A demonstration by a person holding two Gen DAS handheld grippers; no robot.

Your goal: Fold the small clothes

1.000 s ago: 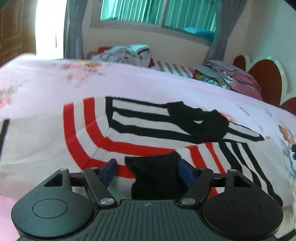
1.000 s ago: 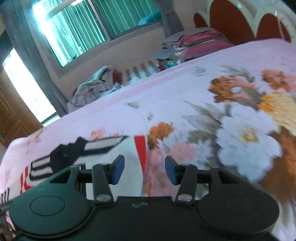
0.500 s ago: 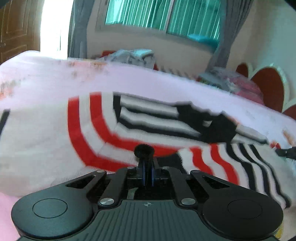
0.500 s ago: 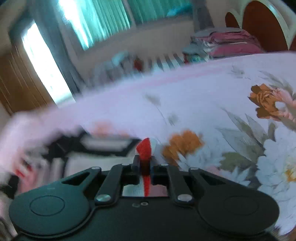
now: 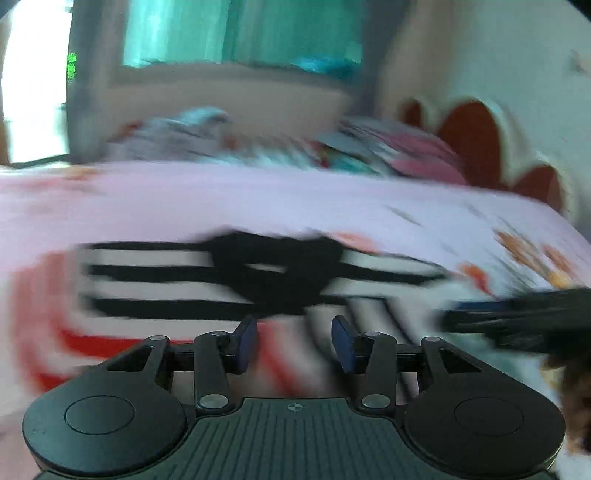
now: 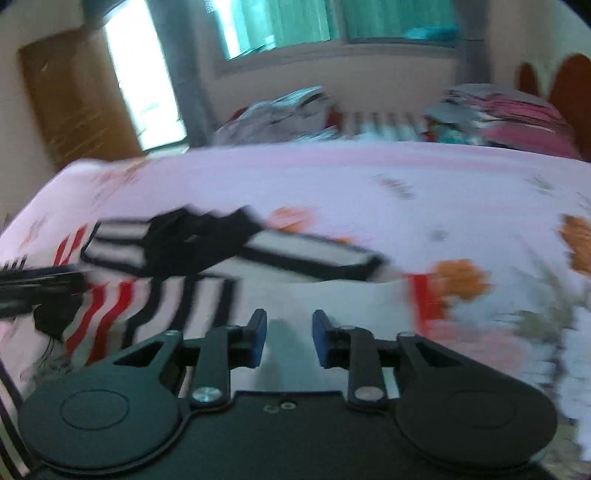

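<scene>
A small striped garment [image 5: 207, 291], white with black and red bands and a black collar patch [image 5: 273, 266], lies spread on the bed [image 5: 258, 199], whose pink sheet carries a flower print. Both views are smeared by motion. In the left wrist view the left claw [image 5: 294, 341] hangs low over the red-striped part of the cloth; its jaws have just been opening and now stand apart, the blue pads [image 5: 246, 343] clear of each other with only the garment's surface seen in the gap beneath them, nothing pinched. In the right wrist view the right claw [image 6: 289, 339] hovers over the plain white part of the same garment [image 6: 314, 295], near its red-edged end; its jaws have also just been opening and stand slightly parted, the pads [image 6: 258, 338] gripping no fabric. Each claw shows as a dark blur at the edge of the other's view, the right one at the right side of the left view, the left one at the left side of the right view. At the far side of the bed lie a crumpled heap of clothes [image 6: 280, 114] and a folded stack [image 6: 509, 114] by the red headboard [image 5: 476, 129], under a window [image 6: 332, 26].
</scene>
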